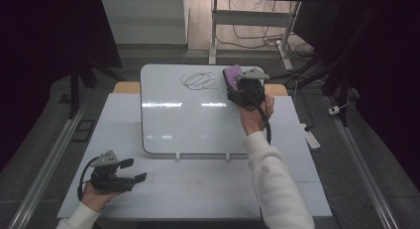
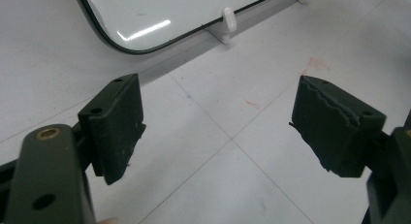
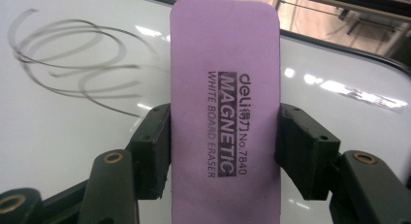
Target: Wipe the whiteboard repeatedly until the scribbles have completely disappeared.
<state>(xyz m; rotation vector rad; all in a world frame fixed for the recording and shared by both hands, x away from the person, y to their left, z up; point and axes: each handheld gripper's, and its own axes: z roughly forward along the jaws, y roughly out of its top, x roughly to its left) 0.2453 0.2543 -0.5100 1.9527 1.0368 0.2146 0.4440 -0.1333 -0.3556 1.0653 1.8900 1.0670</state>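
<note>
Over the whiteboard [image 1: 193, 125], the right hand-held gripper [image 3: 225, 151] clamped the purple eraser [image 3: 225, 88] beside the scribble [image 3: 72, 54]. The left hand-held gripper [image 2: 218, 132] rested wide open, empty, on the bench [image 2: 203, 185]. Uneven pressure could leave streaks.

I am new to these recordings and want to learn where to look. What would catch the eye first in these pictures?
First, the purple whiteboard eraser, clamped between the jaws of the right gripper at the far right corner of the whiteboard. Beside it, the dark scribble near the board's far edge stands out. The left gripper is open over the white table, near its front left.
</note>
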